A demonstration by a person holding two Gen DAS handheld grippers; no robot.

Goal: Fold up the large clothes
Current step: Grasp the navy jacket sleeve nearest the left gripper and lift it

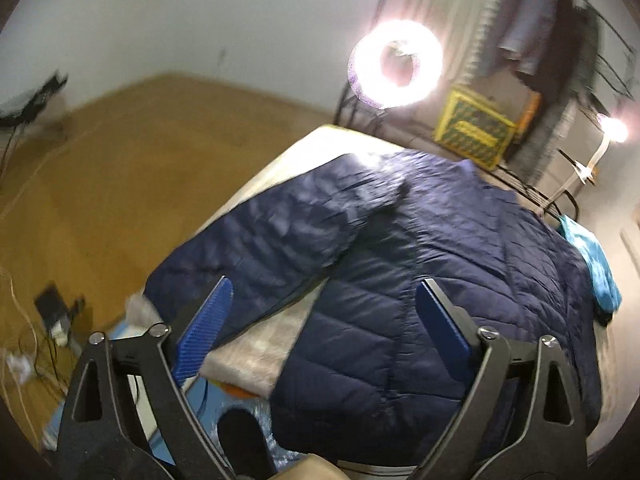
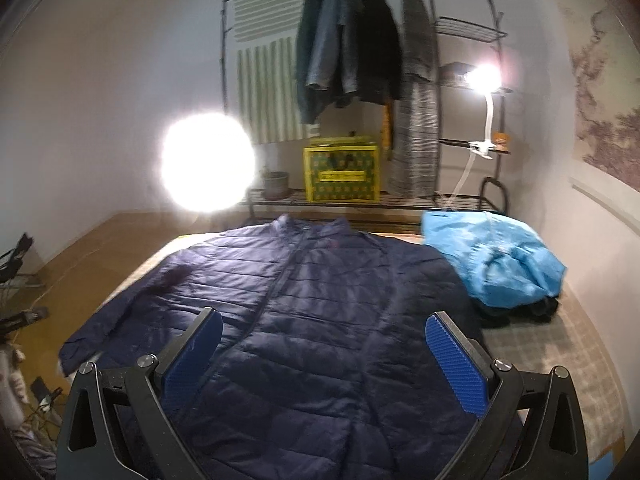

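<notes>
A navy quilted puffer jacket point(image 2: 312, 304) lies spread flat, front up, on a pale checked bed point(image 2: 560, 356), collar toward the far rack. Its left sleeve point(image 1: 256, 248) stretches out toward the bed's left edge. My left gripper point(image 1: 324, 292) hovers above the jacket's lower left part and that sleeve, its blue pads point(image 1: 208, 328) wide apart with nothing between them. My right gripper point(image 2: 324, 328) hangs over the jacket's lower middle, jaws wide and empty. In the left wrist view the jacket point(image 1: 420, 280) appears tilted.
A crumpled light blue garment point(image 2: 496, 260) sits on the bed's far right. Behind the bed stand a metal clothes rack point(image 2: 360, 40) with hung coats, a yellow crate point(image 2: 340, 168), a ring light point(image 1: 396, 64) and a clip lamp point(image 2: 482, 76). Wooden floor point(image 1: 100, 168) with cables lies left.
</notes>
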